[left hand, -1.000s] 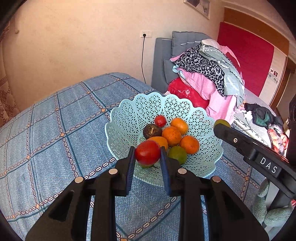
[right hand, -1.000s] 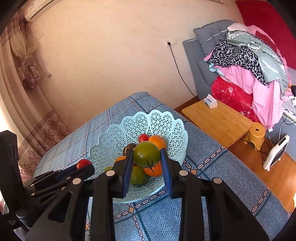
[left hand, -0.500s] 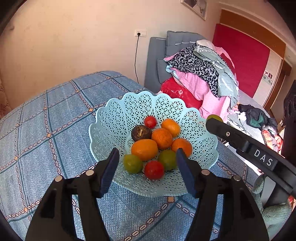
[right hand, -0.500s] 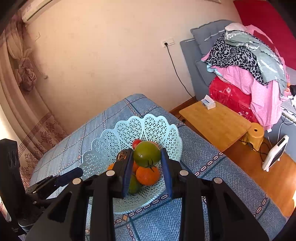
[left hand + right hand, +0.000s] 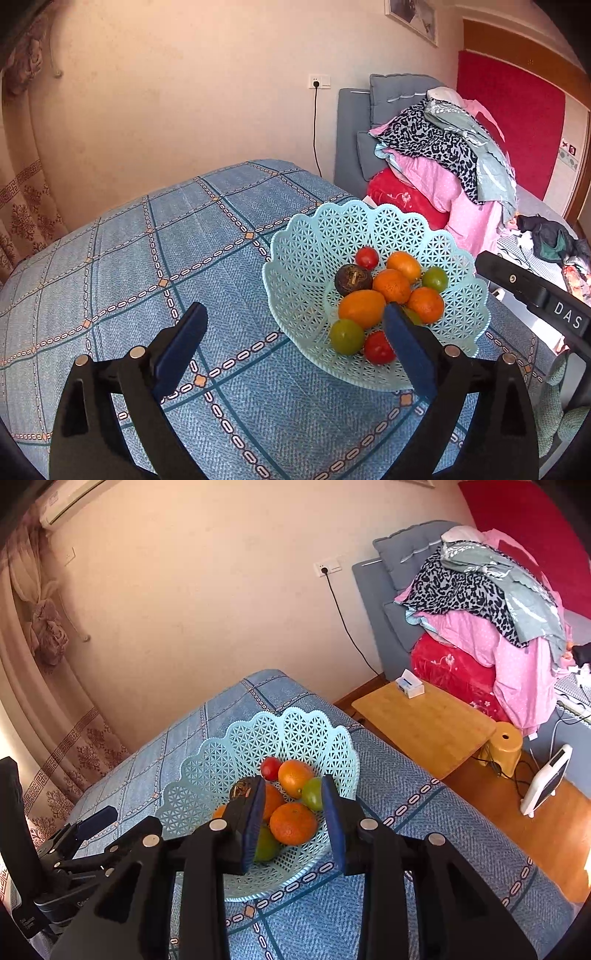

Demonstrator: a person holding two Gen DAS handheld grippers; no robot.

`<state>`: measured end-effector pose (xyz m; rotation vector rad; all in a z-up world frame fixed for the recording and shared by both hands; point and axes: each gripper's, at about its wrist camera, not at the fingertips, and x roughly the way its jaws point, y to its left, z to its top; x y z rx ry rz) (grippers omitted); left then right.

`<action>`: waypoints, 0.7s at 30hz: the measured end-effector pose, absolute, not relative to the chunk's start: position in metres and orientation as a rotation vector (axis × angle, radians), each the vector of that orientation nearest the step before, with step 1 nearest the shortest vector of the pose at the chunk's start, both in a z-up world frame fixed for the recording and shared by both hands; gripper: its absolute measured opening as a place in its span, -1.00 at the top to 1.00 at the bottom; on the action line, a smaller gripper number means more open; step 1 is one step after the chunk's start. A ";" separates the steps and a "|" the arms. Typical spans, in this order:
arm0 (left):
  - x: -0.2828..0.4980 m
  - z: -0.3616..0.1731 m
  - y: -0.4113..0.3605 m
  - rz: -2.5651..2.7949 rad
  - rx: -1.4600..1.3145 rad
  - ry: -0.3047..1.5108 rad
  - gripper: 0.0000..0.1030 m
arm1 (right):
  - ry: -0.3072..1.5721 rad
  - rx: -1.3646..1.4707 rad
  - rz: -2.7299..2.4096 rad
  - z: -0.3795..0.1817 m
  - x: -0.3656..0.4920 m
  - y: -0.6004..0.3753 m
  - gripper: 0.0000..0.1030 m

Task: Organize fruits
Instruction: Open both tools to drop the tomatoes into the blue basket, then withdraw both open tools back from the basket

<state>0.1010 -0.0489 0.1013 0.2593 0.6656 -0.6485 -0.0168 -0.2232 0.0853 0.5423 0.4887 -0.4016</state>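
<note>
A pale blue lattice bowl (image 5: 306,258) (image 5: 207,771) stands on the blue checked tablecloth and holds several fruits. Among them are oranges (image 5: 362,308), a dark round fruit (image 5: 352,279), a red tomato (image 5: 376,347) near the front rim and a green tomato (image 5: 312,794) by the right wall. My left gripper (image 5: 295,314) hangs open and empty in front of the bowl's left side. My right gripper (image 5: 293,781) is open just above the fruit pile, nothing between its fingers. An orange (image 5: 294,823) shows through its gap.
The tablecloth (image 5: 147,266) stretches left of the bowl. Beyond the table's right edge are a wooden side table (image 5: 424,720), a yellow stool (image 5: 506,746) and a grey sofa piled with clothes (image 5: 443,147). The right gripper's arm (image 5: 535,295) crosses beside the bowl.
The left gripper opened, left the red tomato in the bowl and drew back to the left. The right gripper opened and let the green tomato drop into the bowl.
</note>
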 end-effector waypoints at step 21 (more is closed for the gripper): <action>0.079 0.129 -0.029 -0.605 0.274 0.587 -0.94 | 0.459 0.514 -0.460 0.097 -0.045 -0.204 -0.35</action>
